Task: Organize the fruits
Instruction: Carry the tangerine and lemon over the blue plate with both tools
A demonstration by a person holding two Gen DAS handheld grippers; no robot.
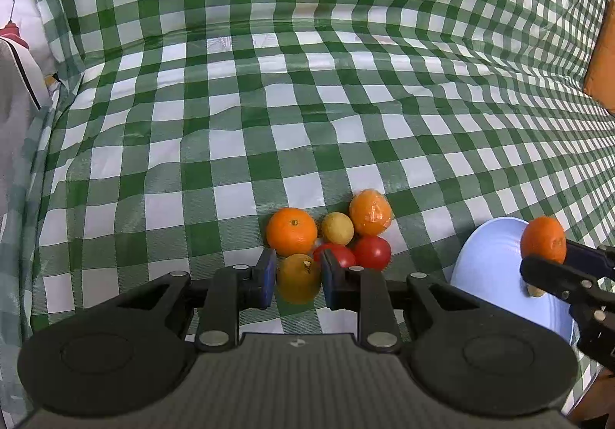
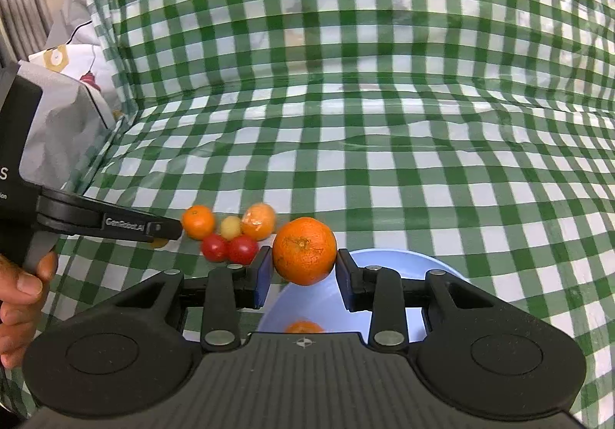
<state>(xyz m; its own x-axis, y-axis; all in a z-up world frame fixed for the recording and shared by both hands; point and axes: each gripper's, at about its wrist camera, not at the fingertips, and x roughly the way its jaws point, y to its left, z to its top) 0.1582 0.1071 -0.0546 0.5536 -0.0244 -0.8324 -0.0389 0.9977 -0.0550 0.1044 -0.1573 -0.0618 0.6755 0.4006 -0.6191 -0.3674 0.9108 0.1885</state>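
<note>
In the left wrist view my left gripper (image 1: 299, 281) is shut on a dull orange fruit (image 1: 298, 278), at the near edge of a fruit cluster: an orange (image 1: 291, 231), a yellow lemon (image 1: 337, 228), a wrapped orange (image 1: 370, 212) and two tomatoes (image 1: 372, 252). In the right wrist view my right gripper (image 2: 305, 269) is shut on a mandarin (image 2: 305, 250) and holds it above a pale blue bowl (image 2: 384, 260). Another orange fruit (image 2: 303, 327) lies in the bowl. The cluster also shows in the right wrist view (image 2: 230, 231).
A green and white checked cloth (image 1: 307, 102) covers the table and rises behind it. A grey paper bag (image 2: 65, 113) stands at the left edge. An orange-brown object (image 1: 603, 56) sits at the far right. The left gripper's body and a hand (image 2: 23, 283) are close left of the bowl.
</note>
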